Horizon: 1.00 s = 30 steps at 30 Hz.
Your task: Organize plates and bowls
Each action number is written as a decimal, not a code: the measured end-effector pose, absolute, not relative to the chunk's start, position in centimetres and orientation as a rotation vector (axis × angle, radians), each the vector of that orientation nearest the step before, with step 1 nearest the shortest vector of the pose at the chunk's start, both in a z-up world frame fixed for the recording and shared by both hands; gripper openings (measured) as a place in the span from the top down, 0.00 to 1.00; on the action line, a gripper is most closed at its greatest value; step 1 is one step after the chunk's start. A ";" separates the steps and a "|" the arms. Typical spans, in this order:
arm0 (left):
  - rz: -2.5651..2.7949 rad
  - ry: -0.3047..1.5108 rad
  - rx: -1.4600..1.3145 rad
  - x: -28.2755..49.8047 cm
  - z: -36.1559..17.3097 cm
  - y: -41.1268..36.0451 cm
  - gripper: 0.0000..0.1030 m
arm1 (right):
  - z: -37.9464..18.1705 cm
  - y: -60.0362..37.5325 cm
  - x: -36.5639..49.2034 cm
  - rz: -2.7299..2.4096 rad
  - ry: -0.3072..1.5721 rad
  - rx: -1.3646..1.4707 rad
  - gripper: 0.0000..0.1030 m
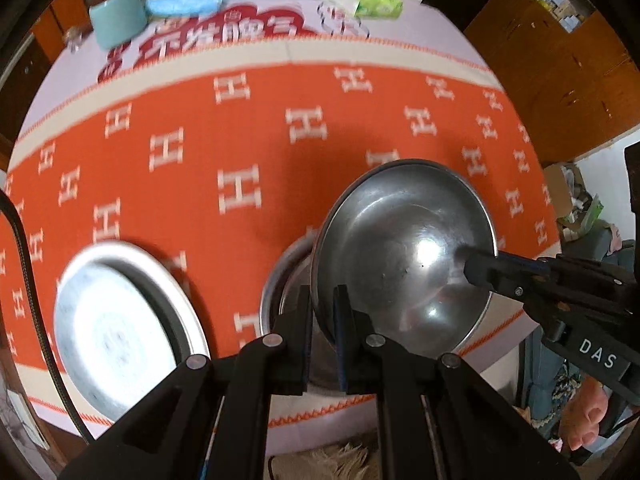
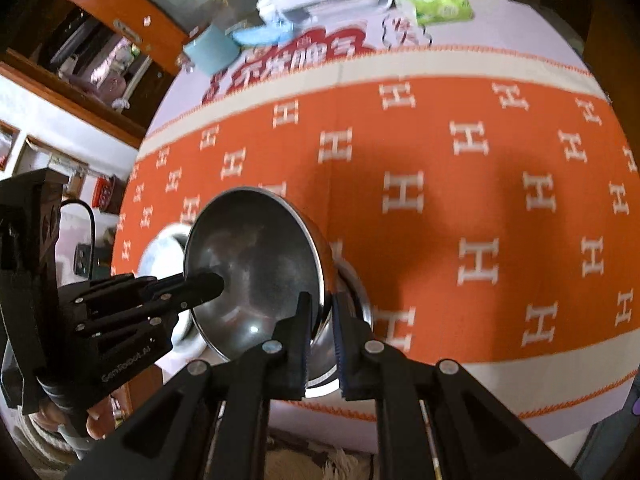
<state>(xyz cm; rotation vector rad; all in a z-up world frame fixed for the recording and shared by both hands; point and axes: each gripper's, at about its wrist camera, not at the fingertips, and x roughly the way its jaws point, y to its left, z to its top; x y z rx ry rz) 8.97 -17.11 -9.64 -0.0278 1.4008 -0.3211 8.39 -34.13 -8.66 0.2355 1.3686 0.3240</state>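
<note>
Both grippers carry one steel bowl [image 1: 404,252] together, each clamped on the rim at an opposite side, and the bowl hangs tilted above the bench [image 1: 248,148], not resting on it. The risk I see is a slip. The fingers pinch only a thin, smooth metal edge, so if the two hands drift apart or one twists, the rim could slide out of one pair and the bowl would swing or drop. Just below the left fingers a second metal dish [image 1: 280,292] sits on the orange cloth [image 1: 192,216], partly hidden by the bowl; if the bowl comes down tilted it may strike that rim and not nest, I think. A flat metal plate [image 1: 120,320] lies further to the left of those fingers, well apart from the bowl.

The left gripper [image 1: 323,332] has its fingers nearly together, one inside and one outside the bowl wall at the near edge. The right gripper [image 2: 323,336] is the same: narrow, closed on the rim, with the bowl's hollow side to the left of its fingers. In its view the left gripper reaches in from the left, its tip against the bowl's inner wall.
</note>
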 end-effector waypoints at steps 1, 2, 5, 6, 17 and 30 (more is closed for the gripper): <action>-0.321 1.405 -0.028 8.5 -10.0 -17.1 0.92 | -9.2 -33.9 7.8 0.325 1.380 0.223 0.90; -0.323 1.415 -0.024 7.9 -10.6 -17.1 0.92 | -9.6 -33.7 7.5 0.326 1.388 0.213 0.90; -0.326 1.425 -0.014 6.9 -11.5 -17.0 0.92 | -10.8 -33.5 6.6 0.332 1.410 0.203 0.90; -0.325 1.428 -0.013 6.6 -11.8 -17.0 0.92 | -11.3 -33.5 6.4 0.334 1.424 0.210 0.90; -0.314 1.439 0.017 5.6 -13.7 -17.1 0.91 | -12.6 -32.5 5.6 0.306 1.434 0.158 0.90; -0.307 1.450 0.016 5.5 -14.7 -17.2 0.91 | -13.8 -32.5 5.6 0.290 1.461 0.165 0.91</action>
